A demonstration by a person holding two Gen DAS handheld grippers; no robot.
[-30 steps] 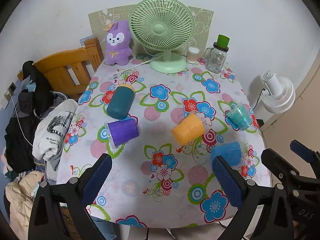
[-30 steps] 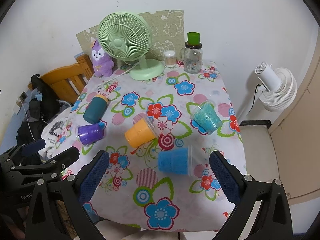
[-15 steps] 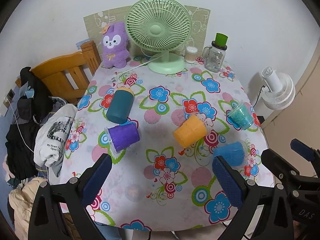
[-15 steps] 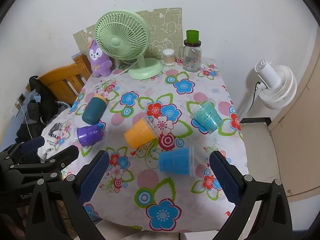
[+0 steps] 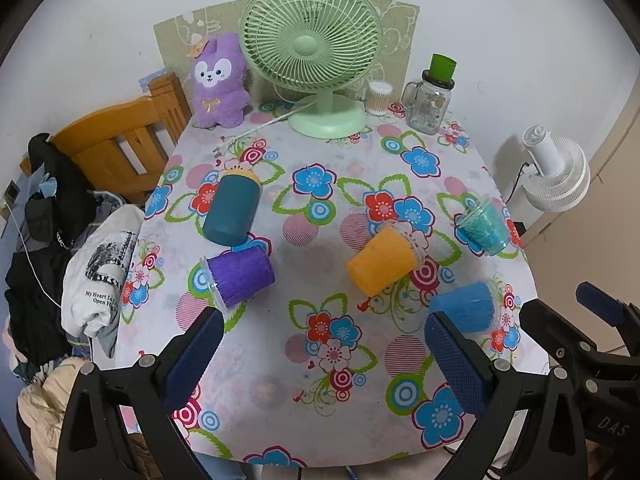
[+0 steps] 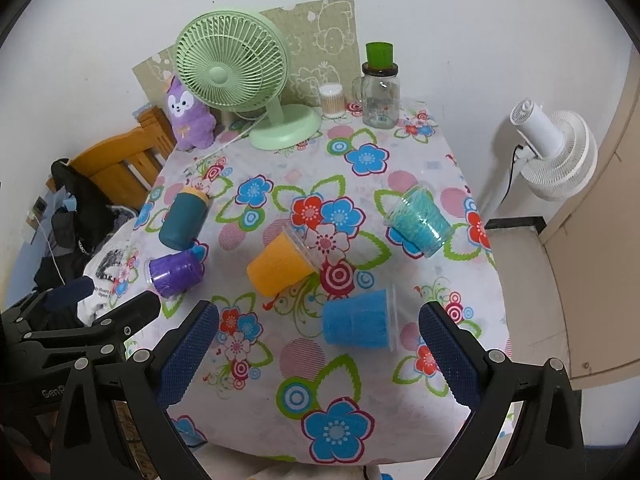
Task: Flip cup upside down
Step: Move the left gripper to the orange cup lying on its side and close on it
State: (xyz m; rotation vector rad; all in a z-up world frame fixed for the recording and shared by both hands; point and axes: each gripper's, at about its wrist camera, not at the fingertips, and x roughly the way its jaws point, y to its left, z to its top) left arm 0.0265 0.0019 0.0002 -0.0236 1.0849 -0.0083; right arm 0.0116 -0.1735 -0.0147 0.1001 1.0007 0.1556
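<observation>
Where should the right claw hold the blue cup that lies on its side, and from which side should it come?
Grip the blue cup across the middle of its wall, coming down from above with the open right claw. It lies on its side, rim pointing right, so the rounded flanks face the fingers and the flared rim probably stops slipping.

My left wrist camera looks forward and down from above the near edge of the table (image 5: pixel 320 420), along the fingers of the left gripper (image 5: pixel 320 356). It faces the back wall and the green fan (image 5: pixel 312 44). My right wrist camera looks the same way along the right gripper (image 6: pixel 318 354), but from more to the right, so the white fan (image 6: pixel 556 152) appears bigger. Both views are high and not close. They share the whole table, the orange cup (image 5: pixel 382 266) and the blue cup (image 6: pixel 358 318).
</observation>
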